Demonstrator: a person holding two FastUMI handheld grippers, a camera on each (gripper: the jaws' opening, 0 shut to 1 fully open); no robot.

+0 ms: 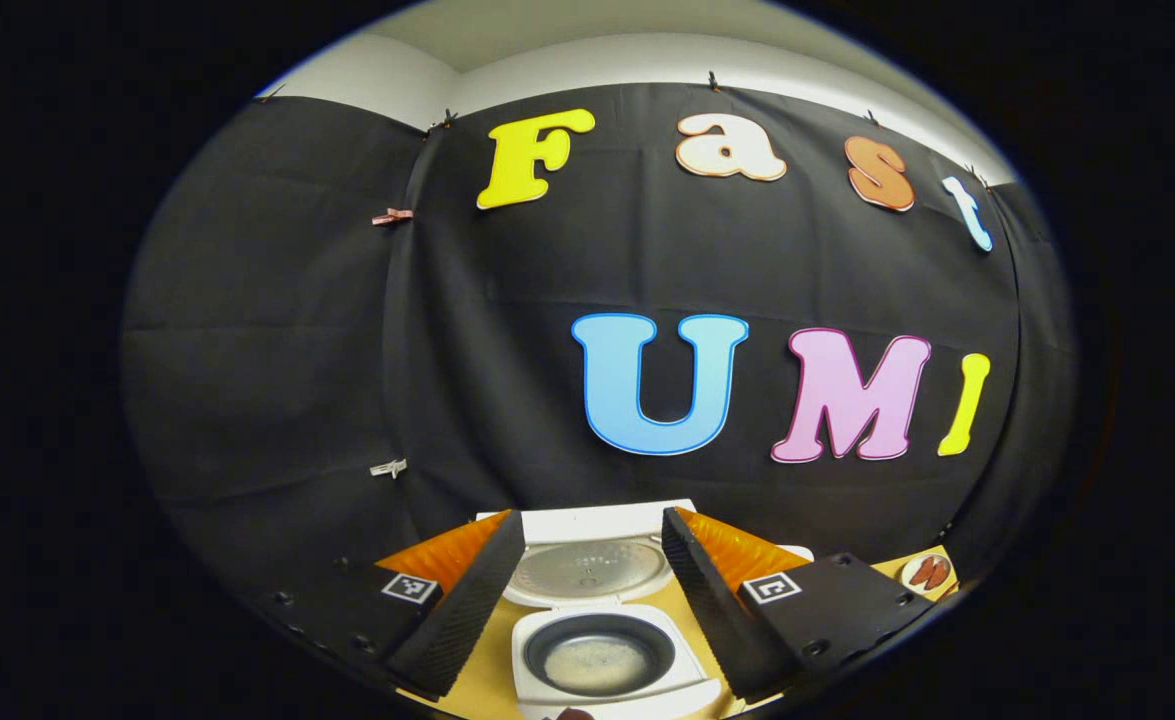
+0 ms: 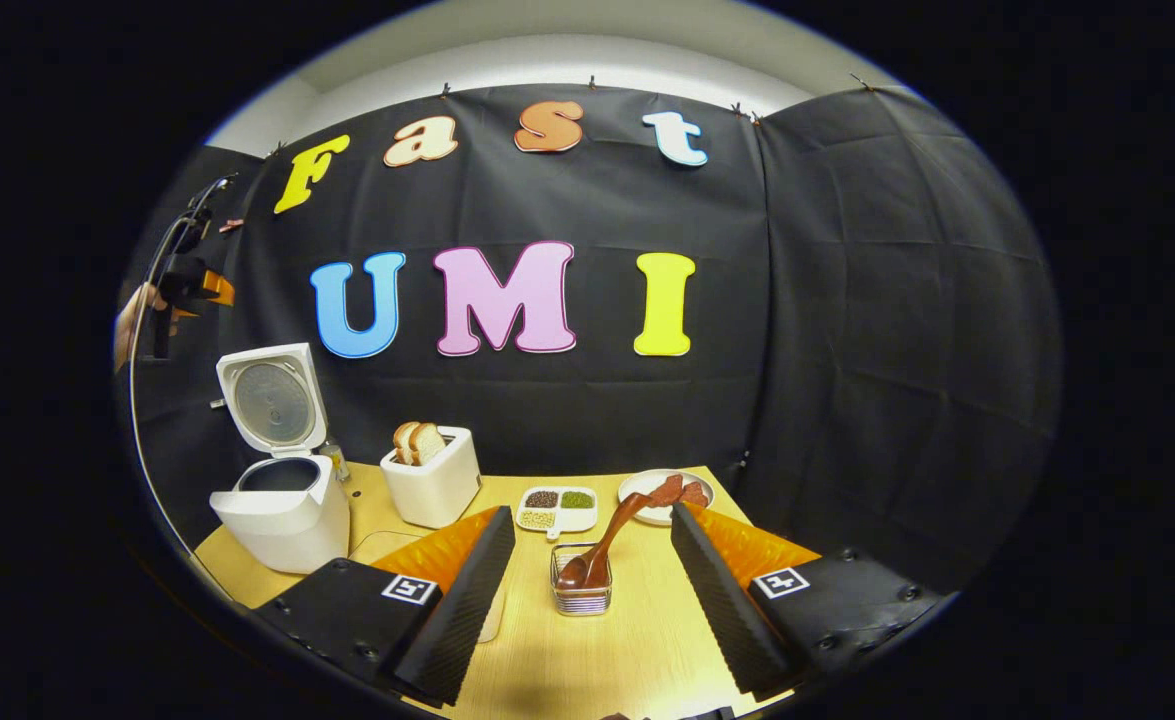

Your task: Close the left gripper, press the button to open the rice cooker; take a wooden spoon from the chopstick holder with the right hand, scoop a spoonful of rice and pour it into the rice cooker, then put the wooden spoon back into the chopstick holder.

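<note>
The white rice cooker point(image 1: 557, 690) stands open right below my left gripper point(image 1: 593, 515). Its lid point(image 1: 587, 568) is tipped up and back, and pale grains lie in the dark pot point(image 1: 599, 658). The left gripper is open and holds nothing. In the right gripper view the wooden spoon point(image 2: 615, 528) leans in the small clear chopstick holder point(image 2: 581, 597), bowl end down. My right gripper point(image 2: 592, 515) is open above and in front of the holder, not touching the spoon. The cooker point(image 2: 282, 515) is at far left, with the left gripper point(image 2: 185, 285) and a hand high above it.
A white toaster point(image 2: 434, 485) with two bread slices stands right of the cooker. Behind the holder lie a divided dish of grains point(image 2: 557, 508) and a round plate point(image 2: 659, 497) with brown pieces. The black cloth wall closes the table's back and right side.
</note>
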